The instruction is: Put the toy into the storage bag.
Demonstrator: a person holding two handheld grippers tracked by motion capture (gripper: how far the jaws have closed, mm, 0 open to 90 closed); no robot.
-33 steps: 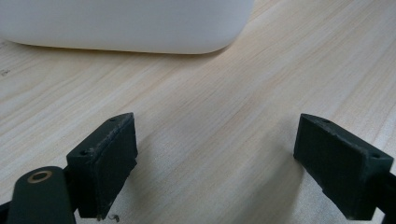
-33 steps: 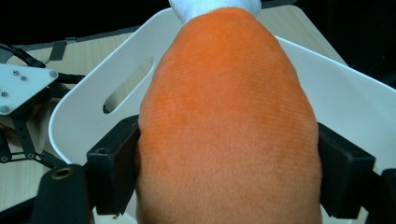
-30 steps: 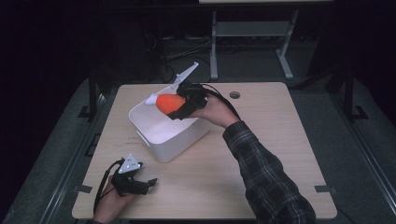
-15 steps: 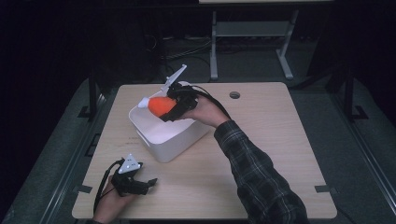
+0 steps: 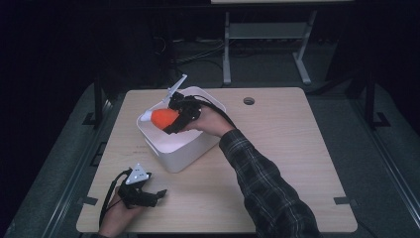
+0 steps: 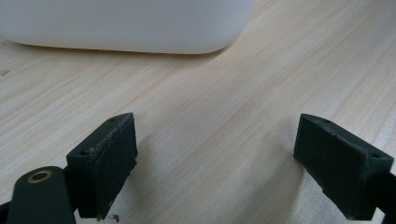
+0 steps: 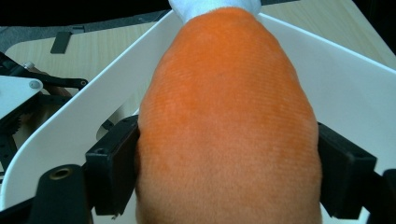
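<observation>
The orange plush toy (image 5: 163, 118) with its white tip is clamped in the right tongs (image 5: 171, 119), held in the air over the near-left rim of the white tub (image 5: 190, 153), so the grasp looks done, while whether the toy is going into or coming out of the tub cannot be told from these pictures. Nearest the person, at the near-left corner of the surface (image 5: 277, 148), the left tongs (image 5: 154, 194) rest low on the wood, jaws spread wide with nothing between them, pointing toward the tub's outer wall (image 6: 126, 23). Farther on, the right forearm in its checked sleeve (image 5: 257, 178) reaches diagonally from the near edge toward the middle of the surface, wrist bent so the tongs point left and slightly down. In the right gripper view the toy (image 7: 229, 121) bulges between the pads (image 7: 112, 163), squeezed from both sides, above the tub's pale interior (image 7: 355, 88).
</observation>
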